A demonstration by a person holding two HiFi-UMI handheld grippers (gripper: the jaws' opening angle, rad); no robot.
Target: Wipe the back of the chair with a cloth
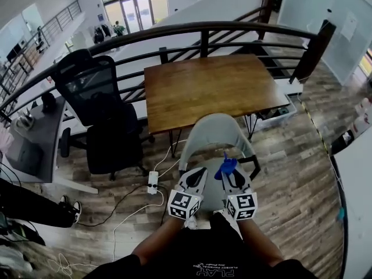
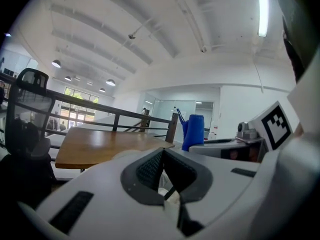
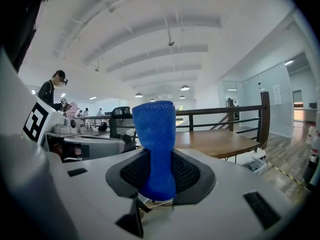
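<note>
An open upper floor with a railing and a plank floor (image 1: 290,173) holds a wooden bench (image 1: 215,89), and before it stands the grey chair (image 1: 214,129). Its curved back seems to run left to right, just ahead of and below both claws. The right claw (image 1: 231,176) is nearer and grasps the blue cloth (image 1: 225,167), which stands upright. The left claw (image 1: 196,178) is clenched on nothing.

Brown wooden desk (image 1: 215,89) far centre, set against a dark curved railing (image 1: 174,31). Black mesh office chair (image 1: 102,115) just left of it. White power strip (image 1: 153,182) lies on the plank floor (image 1: 290,179), cables trailing off it. Grey desk (image 1: 36,133) at left edge, with a person's shoes (image 1: 70,209) near its base.
</note>
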